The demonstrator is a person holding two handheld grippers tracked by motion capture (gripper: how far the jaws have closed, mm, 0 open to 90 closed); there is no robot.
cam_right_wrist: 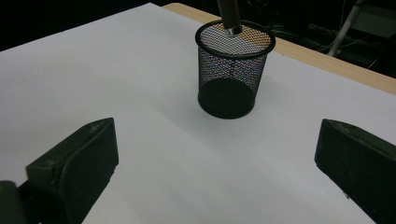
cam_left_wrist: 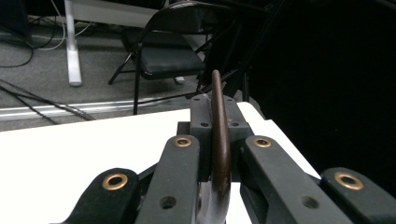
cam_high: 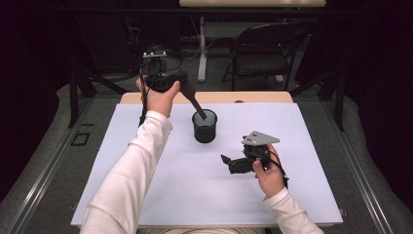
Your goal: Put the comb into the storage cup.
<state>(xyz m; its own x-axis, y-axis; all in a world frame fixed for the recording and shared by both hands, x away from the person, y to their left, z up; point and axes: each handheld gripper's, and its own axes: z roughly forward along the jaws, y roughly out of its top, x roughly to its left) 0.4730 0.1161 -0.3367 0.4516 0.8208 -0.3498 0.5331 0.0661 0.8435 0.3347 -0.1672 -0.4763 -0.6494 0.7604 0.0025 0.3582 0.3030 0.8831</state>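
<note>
Dark brown slim utensil with a curved handle [cam_left_wrist: 220, 140], clamped edge-on between the shut jaws of the left gripper [cam_high: 168, 83], angled down and to the right toward the black wire-mesh cup [cam_high: 205, 126], its lower tip just inside the cup's rim at the far-left side. Long axis tilted, not upright, so judged in need of lowering along that slant, then release, to drop inside. Left gripper up and behind the cup, by far the nearer to the utensil; right gripper [cam_high: 233, 163] in front of the cup and to its right, well apart, jaws spread wide with nothing between, aimed at the cup. Under the cup, a white sheet [cam_high: 146, 195] over a wooden tabletop [cam_high: 272, 96]. Beyond the cup, grey floor, a black folding chair [cam_high: 260, 53], a white table leg, cables.
</note>
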